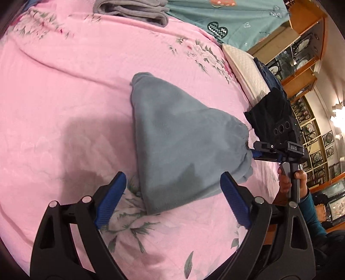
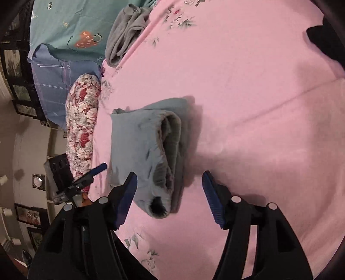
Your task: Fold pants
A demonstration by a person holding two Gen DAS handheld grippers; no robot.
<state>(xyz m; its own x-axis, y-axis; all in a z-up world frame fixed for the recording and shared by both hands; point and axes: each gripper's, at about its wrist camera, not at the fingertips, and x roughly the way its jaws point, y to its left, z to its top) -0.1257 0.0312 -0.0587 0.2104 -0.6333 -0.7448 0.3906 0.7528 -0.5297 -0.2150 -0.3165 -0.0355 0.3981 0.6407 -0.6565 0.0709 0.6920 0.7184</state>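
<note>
The blue-grey pants (image 1: 183, 142) lie folded in a compact bundle on the pink floral bedsheet (image 1: 64, 97). In the right wrist view the pants (image 2: 142, 150) show stacked layers and the waistband at the near end. My left gripper (image 1: 173, 183) is open and empty, its blue pads just above the near edge of the bundle. My right gripper (image 2: 169, 178) is open and empty, right over the waistband end. In the left wrist view the right gripper (image 1: 256, 154) sits at the bundle's right edge. In the right wrist view the left gripper (image 2: 98, 169) is beside the bundle's left side.
A folded grey garment (image 1: 133, 10) lies at the far side of the bed, also in the right wrist view (image 2: 127, 30). A teal quilt (image 1: 226, 19), a white pillow (image 1: 245, 69) and a floral pillow (image 2: 83, 125) line the bed's edge. Wooden shelves (image 1: 306, 53) stand beyond.
</note>
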